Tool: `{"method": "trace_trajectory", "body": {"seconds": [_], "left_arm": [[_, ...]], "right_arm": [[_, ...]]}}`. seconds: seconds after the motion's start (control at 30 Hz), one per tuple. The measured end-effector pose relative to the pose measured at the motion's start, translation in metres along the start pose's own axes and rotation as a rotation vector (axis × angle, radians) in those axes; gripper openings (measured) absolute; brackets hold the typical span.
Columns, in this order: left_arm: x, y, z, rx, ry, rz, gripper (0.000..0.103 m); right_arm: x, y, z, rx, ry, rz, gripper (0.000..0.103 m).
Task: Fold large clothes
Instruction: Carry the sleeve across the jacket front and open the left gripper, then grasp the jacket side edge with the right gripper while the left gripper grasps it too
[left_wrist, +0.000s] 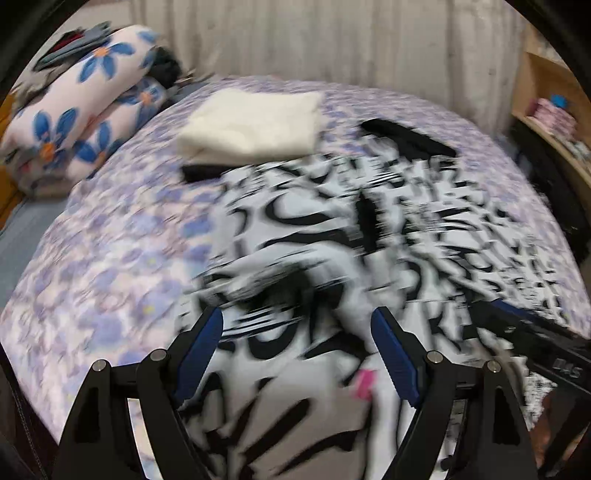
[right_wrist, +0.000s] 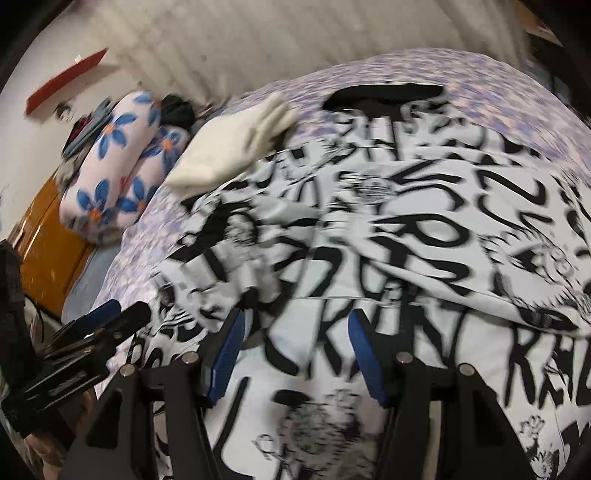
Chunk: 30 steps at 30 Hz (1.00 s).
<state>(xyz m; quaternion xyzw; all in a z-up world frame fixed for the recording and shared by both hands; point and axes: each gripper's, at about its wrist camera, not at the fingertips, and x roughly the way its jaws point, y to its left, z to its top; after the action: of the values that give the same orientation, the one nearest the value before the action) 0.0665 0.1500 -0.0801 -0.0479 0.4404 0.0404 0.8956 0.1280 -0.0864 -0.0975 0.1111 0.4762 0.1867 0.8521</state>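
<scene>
A large white garment (left_wrist: 369, 229) printed with black graffiti lettering lies spread over the bed, partly folded onto itself, and it fills most of the right wrist view (right_wrist: 406, 229). Its black trim (left_wrist: 406, 138) shows at the far edge. My left gripper (left_wrist: 297, 317) hovers over the near part of the garment with its jaws wide apart and only loose cloth below. Beside it, my right gripper (right_wrist: 295, 319) is open above the same cloth and grips nothing. Each gripper shows in the other's view: the right one (left_wrist: 535, 332) and the left one (right_wrist: 107, 317). Both pictures are blurred.
A folded cream garment (left_wrist: 251, 125) rests at the far side of the purple floral bedsheet (left_wrist: 110, 258). A rolled blanket with blue flowers (left_wrist: 85, 103) lies at the far left with dark clothes on top. A wooden shelf (left_wrist: 546, 103) stands at the right, an orange wooden frame (right_wrist: 48, 251) at the left.
</scene>
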Motion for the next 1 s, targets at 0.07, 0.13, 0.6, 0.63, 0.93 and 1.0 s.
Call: {"method": "trace_trajectory", "body": {"seconds": [0.07,0.13,0.6,0.63,0.93,1.0], "left_arm": [[0.005,0.015,-0.004,-0.027,0.019,0.035,0.081],[0.009,0.026,-0.007,-0.054,0.034,0.046,0.081],[0.024,0.061,-0.019,-0.131,0.068,0.028,0.081],[0.024,0.062,-0.020,-0.135,0.066,0.026,0.081],[0.017,0.066,-0.021,-0.150,0.042,0.006,0.081],[0.015,0.064,-0.022,-0.149,0.036,0.003,0.081]], "right_arm": [[0.007,0.015,0.003,-0.035,0.016,0.013,0.058],[0.017,0.030,0.007,-0.070,0.027,0.021,0.059],[0.096,0.066,0.026,-0.207,0.090,-0.140,0.039],[0.094,0.068,0.030,-0.218,0.088,-0.138,0.022],[-0.019,0.071,0.095,-0.221,-0.244,-0.051,0.015],[-0.041,0.055,0.101,-0.161,-0.303,-0.035,0.015]]}}
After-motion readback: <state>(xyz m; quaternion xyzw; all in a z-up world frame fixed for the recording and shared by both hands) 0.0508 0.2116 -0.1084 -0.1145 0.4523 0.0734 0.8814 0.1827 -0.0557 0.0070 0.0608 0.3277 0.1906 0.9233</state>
